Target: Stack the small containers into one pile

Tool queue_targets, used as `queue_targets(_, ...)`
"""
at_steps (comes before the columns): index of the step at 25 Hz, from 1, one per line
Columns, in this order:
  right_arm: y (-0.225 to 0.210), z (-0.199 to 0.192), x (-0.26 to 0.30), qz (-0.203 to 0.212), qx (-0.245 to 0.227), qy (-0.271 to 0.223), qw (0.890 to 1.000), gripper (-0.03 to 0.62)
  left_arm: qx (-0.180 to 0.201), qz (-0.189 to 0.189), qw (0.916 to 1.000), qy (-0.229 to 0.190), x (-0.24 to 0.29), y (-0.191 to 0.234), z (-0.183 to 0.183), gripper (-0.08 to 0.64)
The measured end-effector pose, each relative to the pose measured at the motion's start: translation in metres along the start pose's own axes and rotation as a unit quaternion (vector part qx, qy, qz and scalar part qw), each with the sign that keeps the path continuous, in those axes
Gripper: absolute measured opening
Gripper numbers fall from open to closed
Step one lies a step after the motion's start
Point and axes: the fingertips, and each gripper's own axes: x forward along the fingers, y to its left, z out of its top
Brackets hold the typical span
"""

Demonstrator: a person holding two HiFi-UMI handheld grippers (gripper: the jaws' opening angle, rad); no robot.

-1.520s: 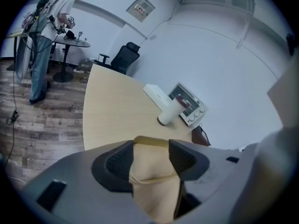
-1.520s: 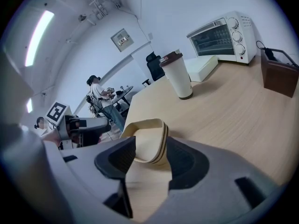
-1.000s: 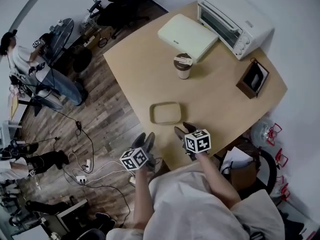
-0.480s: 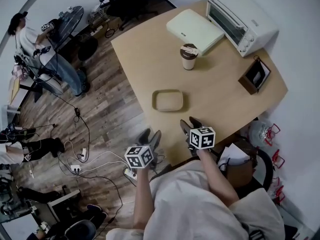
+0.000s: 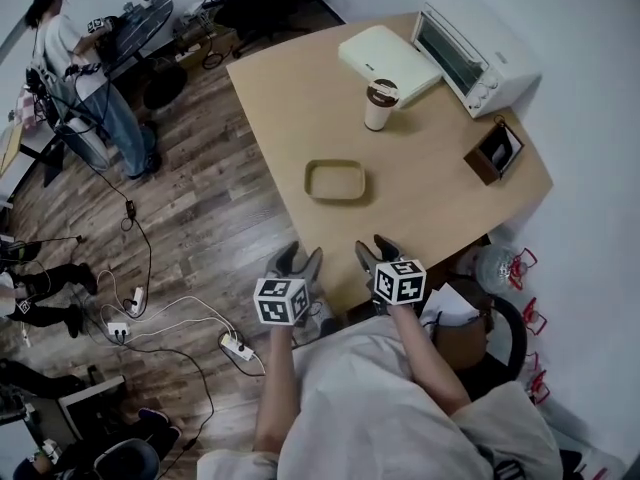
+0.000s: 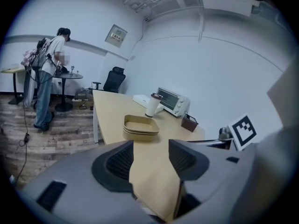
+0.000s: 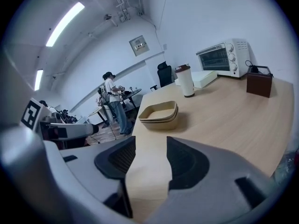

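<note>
Grippers (image 5: 298,258) (image 5: 373,250) agape before perhaps three nested containers (image 5: 336,198)

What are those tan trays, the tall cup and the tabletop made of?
The tan trays look like moulded paper pulp or kraft card: matte, thin rims; plastic is possible. The tall cup seems paper, pale and matte, its dark lid likely plastic. The tabletop looks like light wood laminate: smooth, faintly grained.

Both forearms reach up from the lower middle of the head view. The left gripper (image 5: 296,260) and the right gripper (image 5: 374,253) are side by side, both with jaws apart and holding nothing.
</note>
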Motion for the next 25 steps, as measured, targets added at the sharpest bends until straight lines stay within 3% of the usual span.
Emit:
queue_targets(6, 0.026, 0.0, -0.012, -0.014, -0.043, -0.029, 0.999, 0.209, 0.02, 0.022, 0.9988, -0.039, -0.027, 0.01, 0.011, 0.227)
queue_targets(9, 0.033, 0.0, -0.016, -0.001, -0.035, -0.037, 0.999, 0.209, 0.022, 0.024, 0.9985, -0.044, -0.031, 0.01, 0.01, 0.227)
queue_targets(13, 0.033, -0.004, -0.025, -0.015, -0.041, -0.045, 0.998, 0.209, 0.035, 0.039, 0.9972, -0.052, -0.04, 0.011, 0.007, 0.227)
queue_targets(18, 0.031, -0.015, -0.031, -0.04, -0.012, -0.05, 0.998, 0.209, 0.055, 0.05, 0.9957, -0.056, -0.053, 0.013, 0.006, 0.225)
queue_targets(25, 0.042, -0.015, -0.037, -0.038, 0.012, -0.065, 0.997, 0.21, 0.073, 0.081, 0.9914, -0.072, -0.07, 0.033, 0.008, 0.204)
